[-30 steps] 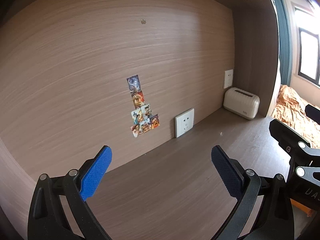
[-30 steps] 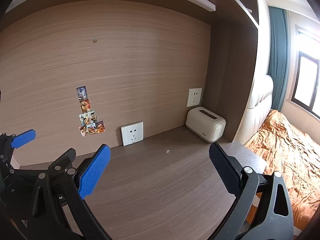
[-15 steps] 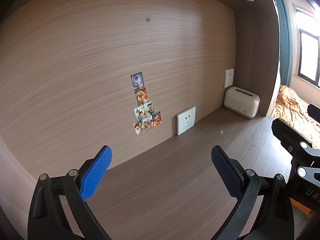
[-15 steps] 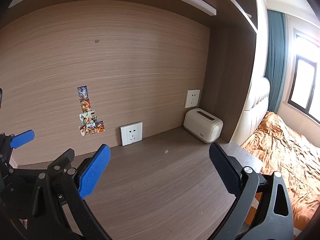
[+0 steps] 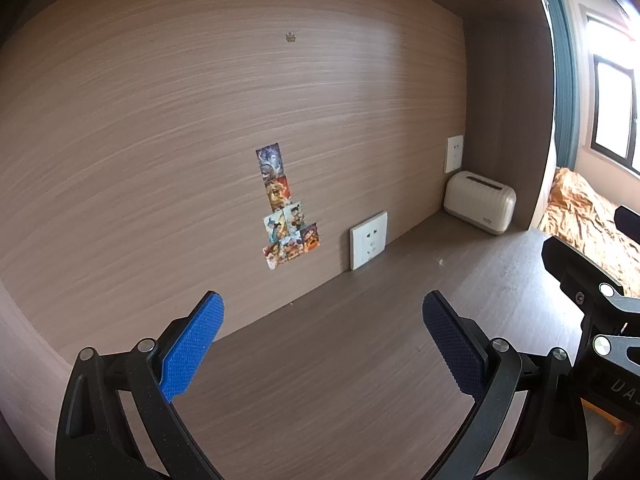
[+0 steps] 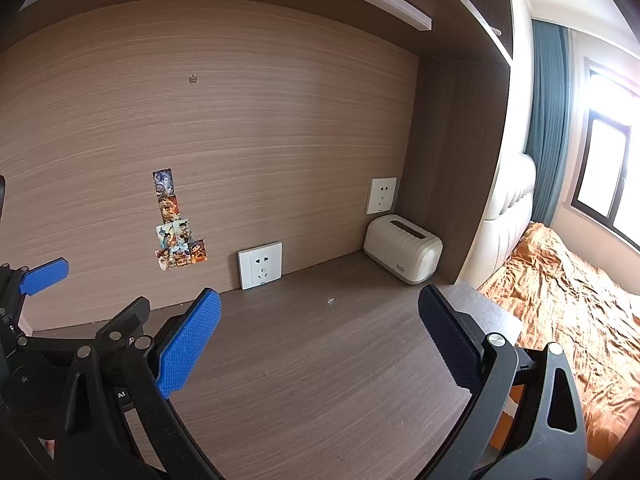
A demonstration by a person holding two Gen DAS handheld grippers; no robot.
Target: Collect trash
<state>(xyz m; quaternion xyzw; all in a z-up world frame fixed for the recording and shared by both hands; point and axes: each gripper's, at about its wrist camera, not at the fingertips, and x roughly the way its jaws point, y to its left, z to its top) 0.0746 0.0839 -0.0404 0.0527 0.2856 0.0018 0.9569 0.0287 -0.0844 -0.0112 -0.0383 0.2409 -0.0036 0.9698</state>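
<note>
A tiny white scrap of trash [image 6: 330, 301] lies on the brown desk [image 6: 320, 360], toward the back; it also shows in the left wrist view [image 5: 441, 262]. My left gripper [image 5: 322, 344] is open and empty, held above the desk's left part. My right gripper [image 6: 320, 344] is open and empty, above the desk's middle, short of the scrap. The left gripper's blue pad [image 6: 44, 276] shows at the left edge of the right wrist view.
A cream tissue box [image 6: 402, 248] stands in the desk's back right corner. Two white sockets [image 6: 260, 265] and picture stickers [image 6: 176, 224] are on the wooden back panel. A bed with an orange cover [image 6: 560, 300] lies to the right of the desk.
Both views have shifted slightly: the stickers and sockets sit a little further right in the left wrist view. Both grippers stay open.
</note>
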